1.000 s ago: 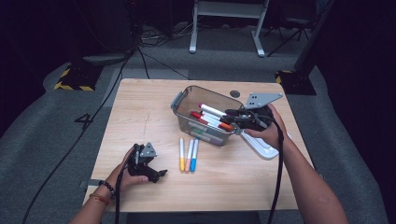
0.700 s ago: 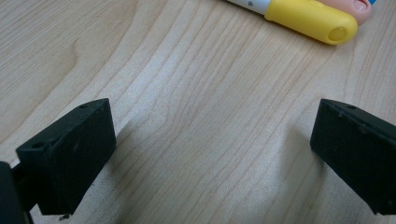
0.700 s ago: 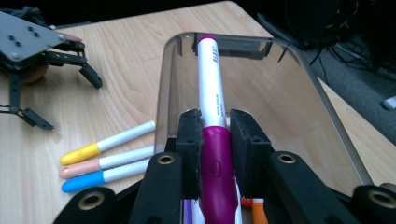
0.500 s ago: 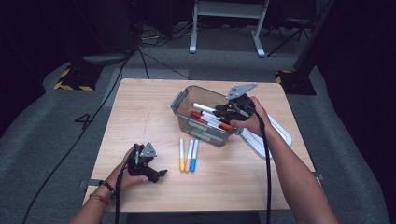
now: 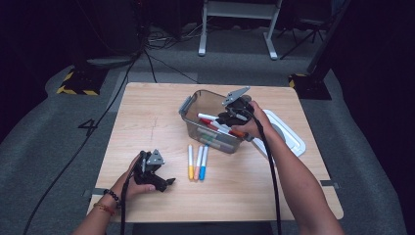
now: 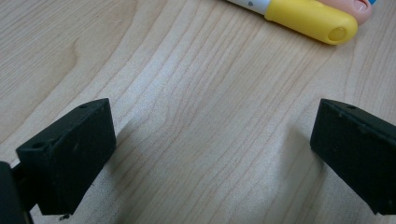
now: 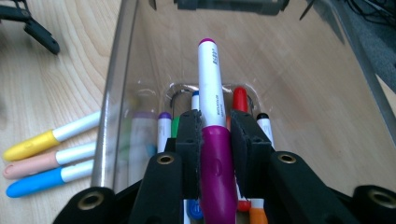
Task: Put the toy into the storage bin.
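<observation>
My right gripper [image 7: 215,127] is shut on a magenta-capped white marker [image 7: 211,88], pinched at its cap and pointing into the clear plastic bin [image 7: 116,93]. Several markers lie in the bottom of that bin. In the high view the right gripper [image 5: 230,117] hangs over the bin [image 5: 188,105] at its right end. Yellow [image 5: 190,161], peach [image 5: 197,162] and blue [image 5: 203,161] markers lie side by side on the table in front of the bin. My left gripper [image 5: 164,182] rests open on the wood near the front left; its jaws [image 6: 215,140] stand wide apart, with the yellow marker's cap [image 6: 308,18] just beyond them.
A white lid [image 5: 291,139] lies flat to the right of the bin, partly under the right forearm. The wooden table [image 5: 147,122] has bare wood left of the bin. Cables trail from both grippers toward the front edge. Dark floor surrounds the table.
The right gripper has moved left with the marker, from above the white lid to over the bin, and sunk lower. The left gripper has stayed in place.
</observation>
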The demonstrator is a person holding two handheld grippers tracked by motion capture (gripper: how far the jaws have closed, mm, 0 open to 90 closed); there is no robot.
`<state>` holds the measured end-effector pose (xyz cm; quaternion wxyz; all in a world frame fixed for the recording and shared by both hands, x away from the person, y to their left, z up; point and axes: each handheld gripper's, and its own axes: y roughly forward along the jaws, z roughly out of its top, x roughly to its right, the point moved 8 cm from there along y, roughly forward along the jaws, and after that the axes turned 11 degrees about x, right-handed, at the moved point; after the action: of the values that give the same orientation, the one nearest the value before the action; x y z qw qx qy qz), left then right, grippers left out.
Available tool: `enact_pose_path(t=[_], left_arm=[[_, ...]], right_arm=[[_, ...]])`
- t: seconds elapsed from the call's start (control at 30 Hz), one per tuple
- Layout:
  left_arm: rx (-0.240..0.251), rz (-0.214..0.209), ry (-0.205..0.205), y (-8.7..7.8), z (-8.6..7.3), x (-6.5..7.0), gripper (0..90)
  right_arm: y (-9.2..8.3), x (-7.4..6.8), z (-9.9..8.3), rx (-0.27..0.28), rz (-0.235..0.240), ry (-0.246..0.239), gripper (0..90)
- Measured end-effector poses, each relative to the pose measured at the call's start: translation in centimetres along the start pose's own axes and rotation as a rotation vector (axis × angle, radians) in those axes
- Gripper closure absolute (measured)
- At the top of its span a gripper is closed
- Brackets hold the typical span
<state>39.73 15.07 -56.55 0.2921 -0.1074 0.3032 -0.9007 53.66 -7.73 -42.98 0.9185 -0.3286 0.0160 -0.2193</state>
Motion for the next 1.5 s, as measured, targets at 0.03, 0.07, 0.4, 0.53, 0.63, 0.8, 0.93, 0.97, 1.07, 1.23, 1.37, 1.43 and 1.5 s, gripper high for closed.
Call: enact_pose_path(t=[0.03, 0.07, 0.4, 0.53, 0.63, 0.8, 0.93, 0.97, 1.07, 1.23, 1.37, 1.43, 1.5], left_arm=[[0.0, 0.0, 0.001, 0.0, 0.0, 0.0, 0.6], [0.0, 0.0, 0.0, 0.0, 0.0, 0.0, 0.6], [0.0, 0.0, 0.0, 0.0, 0.0, 0.0, 0.6], [0.0, 0.0, 0.0, 0.0, 0.0, 0.0, 0.6], [0.0, 0.0, 0.0, 0.0, 0.0, 0.0, 0.6], [-0.001, 0.001, 0.0, 0.0, 0.0, 0.0, 0.6], [0.0, 0.0, 0.0, 0.0, 0.0, 0.0, 0.6], [0.0, 0.0, 0.0, 0.0, 0.0, 0.0, 0.6], [0.0, 0.0, 0.0, 0.0, 0.0, 0.0, 0.5], [0.0, 0.0, 0.0, 0.0, 0.0, 0.0, 0.6], [0.0, 0.0, 0.0, 0.0, 0.0, 0.0, 0.6], [0.0, 0.0, 0.001, 0.0, 0.0, 0.0, 0.6], [0.0, 0.001, 0.0, 0.0, 0.0, 0.0, 0.6]], right_arm=[[0.1, 0.0, -0.1, -0.007, 0.0, 0.002, 74.5], [0.2, 0.1, -0.2, -0.01, 0.0, 0.005, 74.5], [0.1, 0.8, -0.9, -0.022, -0.027, 0.047, 60.6], [-1.1, 1.1, -0.7, 0.044, -0.039, 0.091, 53.9], [-2.5, 1.1, -0.6, 0.081, -0.08, 0.099, 44.6], [-5.4, 1.0, -0.9, 0.147, -0.126, 0.118, 34.3], [-7.6, 0.6, -1.2, 0.165, -0.192, 0.096, 26.4], [-8.3, 0.4, -1.4, 0.17, -0.208, 0.096, 24.6], [-10.1, -0.3, -2.0, 0.194, -0.23, 0.083, 23.6], [-12.8, -1.6, -3.0, 0.264, -0.254, 0.086, 23.8], [-13.9, -3.2, -4.7, 0.269, -0.253, 0.076, 23.5], [-14.0, -3.9, -5.6, 0.269, -0.252, 0.079, 23.5], [-13.9, -4.7, -6.4, 0.28, -0.244, 0.082, 23.6]])
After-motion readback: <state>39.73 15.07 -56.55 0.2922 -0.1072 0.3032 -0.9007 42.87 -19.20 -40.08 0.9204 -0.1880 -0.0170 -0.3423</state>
